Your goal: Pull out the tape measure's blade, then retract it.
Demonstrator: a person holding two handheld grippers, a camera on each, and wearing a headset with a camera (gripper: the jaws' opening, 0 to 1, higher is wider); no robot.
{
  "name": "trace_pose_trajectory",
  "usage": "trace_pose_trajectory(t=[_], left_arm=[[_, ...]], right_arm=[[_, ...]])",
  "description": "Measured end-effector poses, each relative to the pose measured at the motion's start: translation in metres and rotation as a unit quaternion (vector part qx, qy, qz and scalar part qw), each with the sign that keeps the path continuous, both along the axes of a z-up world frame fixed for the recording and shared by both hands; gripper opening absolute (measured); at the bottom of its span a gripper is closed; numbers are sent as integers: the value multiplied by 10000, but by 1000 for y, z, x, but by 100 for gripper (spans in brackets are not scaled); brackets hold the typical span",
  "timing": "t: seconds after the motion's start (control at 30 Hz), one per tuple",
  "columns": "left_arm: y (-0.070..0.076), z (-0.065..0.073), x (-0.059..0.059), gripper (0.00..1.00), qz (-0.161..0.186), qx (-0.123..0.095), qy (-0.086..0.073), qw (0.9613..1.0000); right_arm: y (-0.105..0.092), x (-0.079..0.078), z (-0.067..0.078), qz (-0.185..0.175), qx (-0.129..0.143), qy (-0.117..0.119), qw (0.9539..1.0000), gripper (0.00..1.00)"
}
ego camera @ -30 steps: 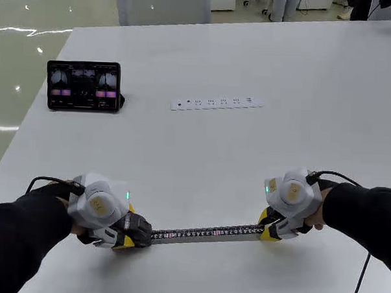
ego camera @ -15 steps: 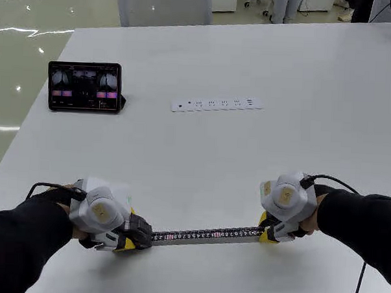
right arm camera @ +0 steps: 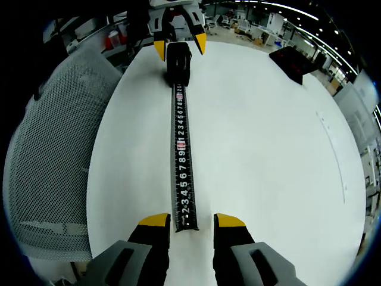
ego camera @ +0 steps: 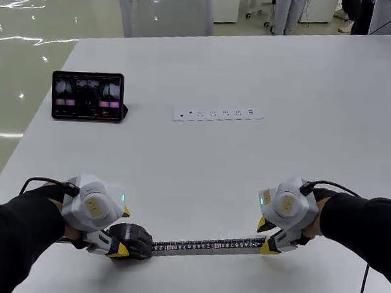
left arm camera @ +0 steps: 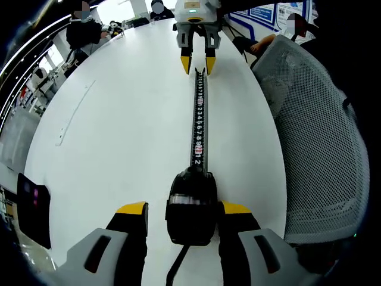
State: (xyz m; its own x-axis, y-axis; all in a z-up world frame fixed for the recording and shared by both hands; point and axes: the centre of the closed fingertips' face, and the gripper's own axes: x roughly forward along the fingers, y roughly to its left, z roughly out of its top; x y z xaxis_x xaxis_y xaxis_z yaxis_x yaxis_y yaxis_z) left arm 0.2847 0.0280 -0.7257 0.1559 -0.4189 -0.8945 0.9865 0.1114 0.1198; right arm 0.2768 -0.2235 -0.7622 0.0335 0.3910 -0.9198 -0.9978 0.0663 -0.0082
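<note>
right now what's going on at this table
A person is working a tape measure with two handheld grippers on a white table. The left gripper has its jaws on either side of it, and the right gripper has the end of the blade between its jaws. The blade lies pulled out flat between the two. How tightly either gripper is closed can't be told.

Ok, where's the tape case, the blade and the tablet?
case (left arm camera: 190, 205): left gripper view, black top face.
blade (right arm camera: 180, 161): right gripper view, numbered middle.
tablet (ego camera: 87, 95): head view, screen middle.
</note>
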Motion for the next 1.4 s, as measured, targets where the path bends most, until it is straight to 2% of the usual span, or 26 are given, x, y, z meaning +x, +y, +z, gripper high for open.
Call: trace_pose_trajectory(t=[0.07, 0.1, 0.17, 0.27, 0.47, 0.63, 0.9, 1.03, 1.17, 1.23, 1.3, 1.4], left_arm=[[1, 1, -1, 47, 50, -34, 29, 10000], [1, 3, 0, 46, 38, -65, -30, 10000], [0, 4, 1, 48, 92, -131, -39, 9999], [-4, 8, 2, 52, 246, -304, -35, 9992], [-5, 9, -1, 63, 599, -554, 200, 9965], [-5, 12, -1, 71, 755, -671, 276, 9945], [-7, 13, -3, 85, 816, -747, 357, 9932], [-10, 14, -1, 97, 1055, -939, 408, 9891], [-12, 16, 0, 99, 1083, -1035, 366, 9880], [-13, 18, 0, 99, 1222, -1131, 430, 9851], [-14, 21, 5, 99, 1363, -1287, 363, 9816], [-15, 24, 5, 99, 1620, -1486, 441, 9745]], right_arm=[[0, 1, 2, -110, 33, 3, 9999, 27], [0, 0, 2, -158, 46, -2, 9999, 29], [0, -1, 3, -226, 78, 9, 9997, 32], [-2, -4, 6, -296, 123, 10, 9995, 34], [-11, -3, 8, -589, 187, -36, 9981, 40], [-14, -2, 14, -809, 328, -68, 9962, 45], [-10, 0, 20, -1005, 513, -76, 9936, 62], [-5, 0, 25, -1050, 633, -130, 9924, 70], [-2, 1, 28, -1176, 800, -148, 9897, 81], [-2, 2, 28, -1227, 832, -180, 9888, 89], [-1, 3, 29, -1338, 930, -202, 9864, 97], [-2, 2, 30, -1510, 1045, -166, 9829, 99]])
